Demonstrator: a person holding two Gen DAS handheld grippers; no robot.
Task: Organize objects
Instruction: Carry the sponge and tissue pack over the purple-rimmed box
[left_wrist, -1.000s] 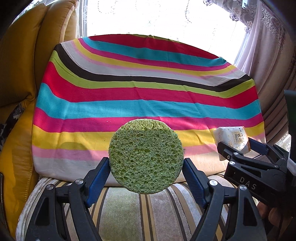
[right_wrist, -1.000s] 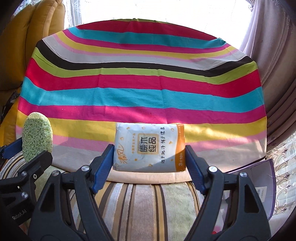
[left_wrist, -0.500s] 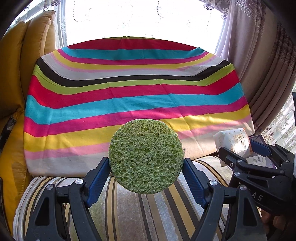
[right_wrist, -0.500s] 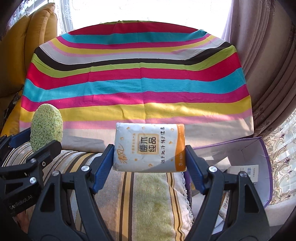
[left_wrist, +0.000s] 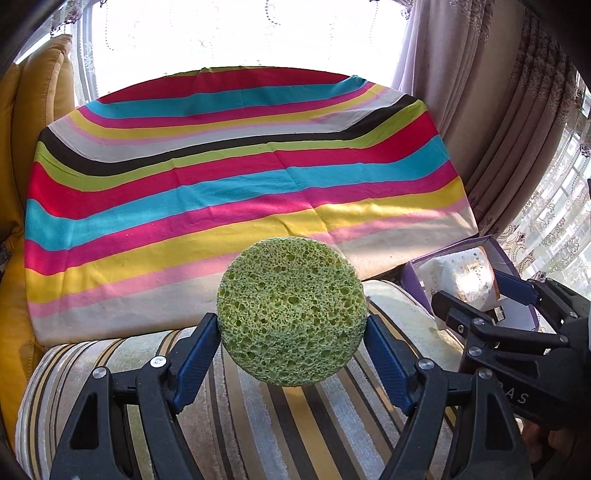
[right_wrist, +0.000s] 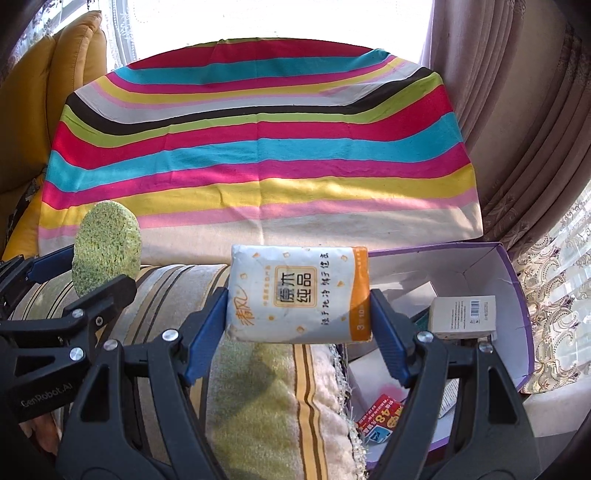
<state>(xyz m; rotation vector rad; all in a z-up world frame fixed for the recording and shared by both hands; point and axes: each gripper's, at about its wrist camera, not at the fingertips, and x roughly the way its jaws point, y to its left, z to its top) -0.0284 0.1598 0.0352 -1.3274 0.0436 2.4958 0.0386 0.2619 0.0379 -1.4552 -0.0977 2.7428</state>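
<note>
My left gripper (left_wrist: 291, 332) is shut on a round green sponge (left_wrist: 291, 312) and holds it in the air above a striped cushion (left_wrist: 258, 417). My right gripper (right_wrist: 297, 314) is shut on a white and orange tissue pack (right_wrist: 299, 293), held at the left edge of an open purple box (right_wrist: 517, 295). The sponge also shows at the left of the right wrist view (right_wrist: 107, 245). The tissue pack shows at the right of the left wrist view (left_wrist: 460, 282), over the box (left_wrist: 517, 314).
A table under a multicoloured striped cloth (right_wrist: 258, 155) lies ahead. The purple box holds a small white carton (right_wrist: 463, 317) and a red packet (right_wrist: 380, 417). A yellow armchair (left_wrist: 33, 147) stands at the left. Curtains (right_wrist: 517, 110) hang at the right.
Both grippers have swung right and back from the table with their loads. The purple box has come into view under the tissue pack.
</note>
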